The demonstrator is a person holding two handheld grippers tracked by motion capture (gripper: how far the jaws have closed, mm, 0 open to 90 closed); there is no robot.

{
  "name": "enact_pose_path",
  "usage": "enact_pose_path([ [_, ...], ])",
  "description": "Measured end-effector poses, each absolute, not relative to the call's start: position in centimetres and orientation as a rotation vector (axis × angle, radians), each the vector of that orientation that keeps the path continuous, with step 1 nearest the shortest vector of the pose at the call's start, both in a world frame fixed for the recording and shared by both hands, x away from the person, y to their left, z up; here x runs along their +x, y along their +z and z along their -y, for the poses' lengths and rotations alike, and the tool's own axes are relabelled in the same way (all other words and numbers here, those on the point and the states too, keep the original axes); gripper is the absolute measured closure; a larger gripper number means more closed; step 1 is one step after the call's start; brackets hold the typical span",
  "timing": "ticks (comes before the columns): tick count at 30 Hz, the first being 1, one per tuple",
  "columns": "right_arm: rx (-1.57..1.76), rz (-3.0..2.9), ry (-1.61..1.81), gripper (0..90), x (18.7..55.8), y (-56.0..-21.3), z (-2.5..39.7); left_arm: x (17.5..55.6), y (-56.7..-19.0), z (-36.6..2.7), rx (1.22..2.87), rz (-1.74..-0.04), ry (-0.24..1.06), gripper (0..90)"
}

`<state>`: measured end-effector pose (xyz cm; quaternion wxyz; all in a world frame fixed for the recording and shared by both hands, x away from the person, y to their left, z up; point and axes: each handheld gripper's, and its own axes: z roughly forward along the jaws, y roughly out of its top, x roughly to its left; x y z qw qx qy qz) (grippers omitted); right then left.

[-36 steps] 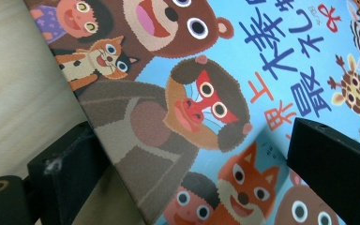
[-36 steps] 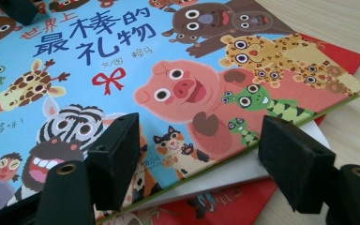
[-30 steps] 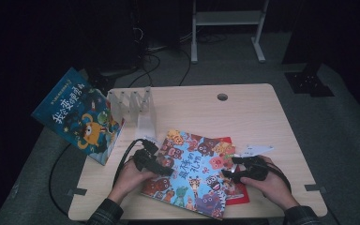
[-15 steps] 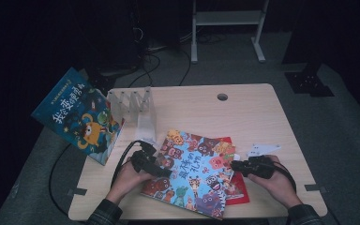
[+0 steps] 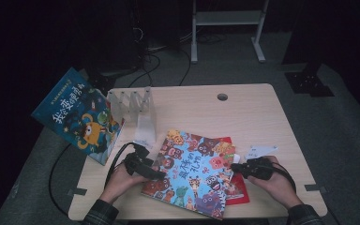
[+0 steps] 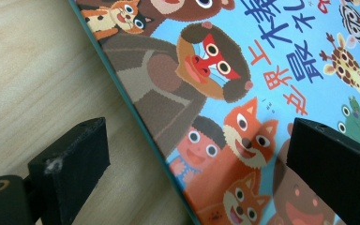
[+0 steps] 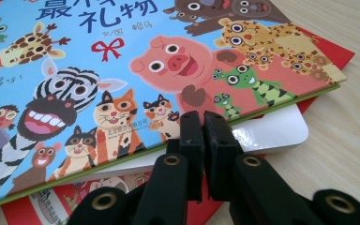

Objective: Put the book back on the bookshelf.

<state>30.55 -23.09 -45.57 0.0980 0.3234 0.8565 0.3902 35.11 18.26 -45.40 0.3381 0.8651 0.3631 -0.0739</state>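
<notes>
A blue picture book (image 5: 192, 173) with cartoon animals lies flat on the near middle of the table, on top of a red book (image 5: 238, 190). My left gripper (image 5: 145, 168) is at the blue book's left edge. It is open (image 6: 197, 164), one jaw over the bare wood and the other over the cover (image 6: 243, 70). My right gripper (image 5: 238, 168) is at the book's right edge. Its jaws are pressed together (image 7: 203, 136) with nothing between them, the tips against the cover's green edge (image 7: 281, 105), with white pages showing beneath.
Another blue book (image 5: 77, 117) leans off the table's left side. A clear plastic rack (image 5: 133, 105) stands behind the left hand. A white paper slip (image 5: 258, 151) lies by the right hand. The table (image 5: 253, 117) has a cable hole (image 5: 222, 97).
Both hands have shifted only slightly at the book's edges. The books have not visibly moved.
</notes>
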Motion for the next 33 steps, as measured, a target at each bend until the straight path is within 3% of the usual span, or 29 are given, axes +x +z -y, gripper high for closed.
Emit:
enact_pose_path([
  [33, 0.900, -2.595, 1.184, 89.5, 30.4, -45.7, 22.4, 38.7, -46.1, -15.9, 2.274, -0.879, -0.220, 0.0],
])
